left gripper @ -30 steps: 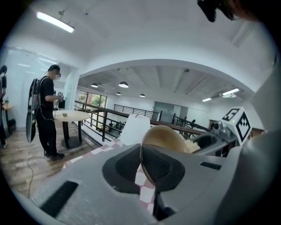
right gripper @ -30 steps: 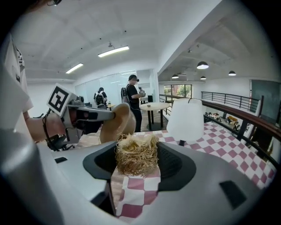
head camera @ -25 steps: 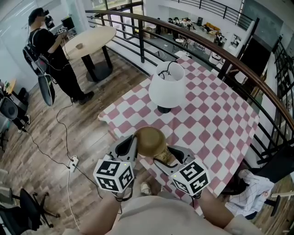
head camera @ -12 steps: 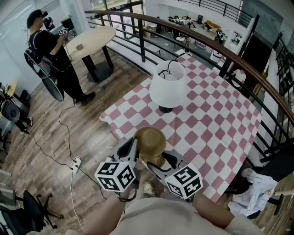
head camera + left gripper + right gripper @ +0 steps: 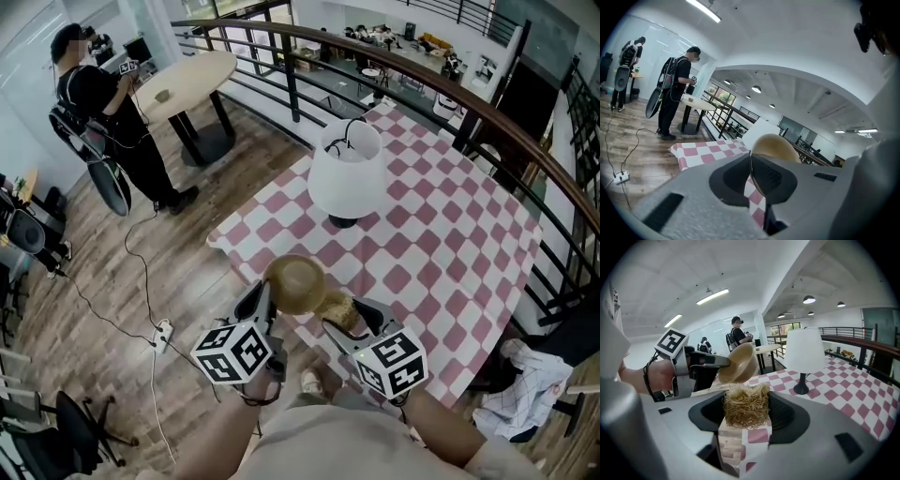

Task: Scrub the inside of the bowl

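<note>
Checked table (image 5: 441, 234) hemmed by railing (image 5: 293, 84) far right; floor (image 5: 84, 281) open left. Bowl (image 5: 295, 281) rim clamped in left gripper (image 5: 262, 298), scrubber (image 5: 746, 401) pinched in right gripper (image 5: 746, 412).

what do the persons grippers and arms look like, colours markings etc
The left claw and right claw are both light grey moulded plastic, with black textured pads set in dark recesses. Each carries a white cube with black square markers, one on the left and one on the right. A black strap rings the left wrist. The forearms are bare below a pale top.
</note>
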Action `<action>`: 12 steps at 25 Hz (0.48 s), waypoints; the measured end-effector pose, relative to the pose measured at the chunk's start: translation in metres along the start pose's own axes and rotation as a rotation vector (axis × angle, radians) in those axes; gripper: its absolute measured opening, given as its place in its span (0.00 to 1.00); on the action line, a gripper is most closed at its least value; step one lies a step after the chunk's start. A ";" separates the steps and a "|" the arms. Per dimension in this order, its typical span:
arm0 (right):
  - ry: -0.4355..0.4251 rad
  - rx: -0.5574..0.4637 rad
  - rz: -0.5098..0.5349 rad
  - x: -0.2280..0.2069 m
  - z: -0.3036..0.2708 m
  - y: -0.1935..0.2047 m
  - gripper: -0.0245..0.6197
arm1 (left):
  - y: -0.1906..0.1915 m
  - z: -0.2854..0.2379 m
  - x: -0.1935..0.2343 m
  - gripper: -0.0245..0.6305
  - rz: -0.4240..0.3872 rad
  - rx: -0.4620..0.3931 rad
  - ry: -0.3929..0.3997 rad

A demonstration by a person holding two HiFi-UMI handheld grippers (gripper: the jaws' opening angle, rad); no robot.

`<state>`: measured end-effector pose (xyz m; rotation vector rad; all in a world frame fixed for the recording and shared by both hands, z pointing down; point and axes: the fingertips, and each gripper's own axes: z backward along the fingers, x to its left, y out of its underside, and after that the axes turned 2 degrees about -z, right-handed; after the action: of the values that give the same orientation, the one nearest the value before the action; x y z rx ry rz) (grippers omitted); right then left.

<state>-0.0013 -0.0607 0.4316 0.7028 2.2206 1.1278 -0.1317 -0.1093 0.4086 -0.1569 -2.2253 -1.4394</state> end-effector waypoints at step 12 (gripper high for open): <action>0.155 -0.005 -0.009 -0.067 -0.008 0.005 0.43 | 0.055 -0.054 0.015 0.08 -0.043 0.158 -0.030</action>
<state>0.0427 -0.1068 0.4552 0.6209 2.3454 1.2203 -0.1078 -0.1350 0.4790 -0.0790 -2.3687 -1.2836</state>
